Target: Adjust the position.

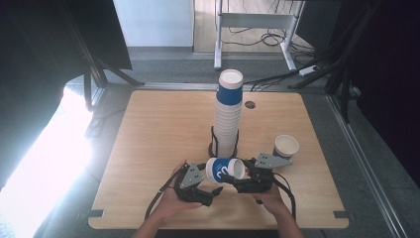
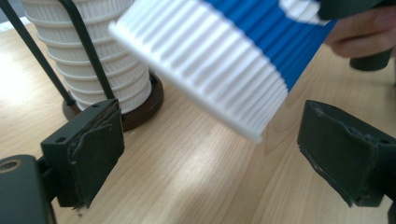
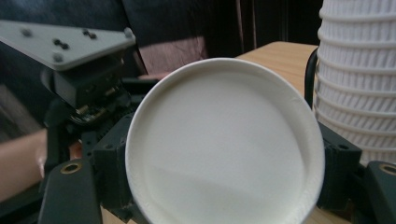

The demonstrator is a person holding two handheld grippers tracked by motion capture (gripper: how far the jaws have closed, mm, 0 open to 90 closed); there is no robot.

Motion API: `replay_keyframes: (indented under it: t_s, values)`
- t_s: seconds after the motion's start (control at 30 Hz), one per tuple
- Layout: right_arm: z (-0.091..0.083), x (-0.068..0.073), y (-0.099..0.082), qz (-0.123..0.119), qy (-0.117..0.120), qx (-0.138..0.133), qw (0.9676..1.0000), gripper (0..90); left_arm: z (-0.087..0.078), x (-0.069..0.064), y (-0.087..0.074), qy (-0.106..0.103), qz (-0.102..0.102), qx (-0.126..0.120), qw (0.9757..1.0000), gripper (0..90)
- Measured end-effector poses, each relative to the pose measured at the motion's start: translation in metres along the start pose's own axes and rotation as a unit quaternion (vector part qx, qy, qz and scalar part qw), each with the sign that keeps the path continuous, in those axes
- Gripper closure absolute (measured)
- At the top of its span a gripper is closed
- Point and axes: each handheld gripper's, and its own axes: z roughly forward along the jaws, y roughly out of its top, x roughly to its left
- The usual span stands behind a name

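A paper cup (image 1: pixel 225 170), blue with a white ribbed band, lies on its side above the table's near edge. My right gripper (image 1: pixel 243 177) is shut on it. In the right gripper view the cup's round white end (image 3: pixel 224 140) faces the camera, with a black jaw of that gripper (image 3: pixel 224 179) pressed on either side. My left gripper (image 1: pixel 212 191) stands open just left of the cup. In the left gripper view its pads (image 2: pixel 93 144) sit wide apart below the ribbed rim end (image 2: pixel 210 70) without touching it.
A tall stack of upside-down cups (image 1: pixel 229 116) stands in a black wire holder (image 1: pixel 214 144) at the table's middle, just behind the held cup. One cup (image 1: pixel 286 146) stands upright to the right. The wooden table (image 1: pixel 158 129) has a cable hole (image 1: pixel 249 105).
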Motion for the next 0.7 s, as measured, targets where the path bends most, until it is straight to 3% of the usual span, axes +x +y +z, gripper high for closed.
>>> replay_keyframes:
  t_s: [0.17,0.4,0.6,0.7]
  values:
    - [-0.0029,-0.0018,0.0010,0.022,0.014,-0.021,0.9994,25.5,0.0039,0.0030,-0.0033,-0.005,-0.029,-0.005,0.9996,7.9]
    - [-0.0024,-0.0010,0.0007,0.019,0.018,-0.027,0.9993,25.4,0.0045,0.0043,-0.0021,-0.031,-0.049,-0.022,0.9980,8.1]
    - [-0.0026,-0.0013,0.0005,0.018,0.025,-0.021,0.9993,25.4,0.0015,0.0059,0.0019,-0.011,-0.028,-0.025,0.9992,8.2]
    - [-0.0020,-0.0014,0.0003,0.020,0.026,-0.019,0.9993,25.4,0.0007,0.0046,0.0052,0.000,-0.005,-0.020,0.9998,7.9]
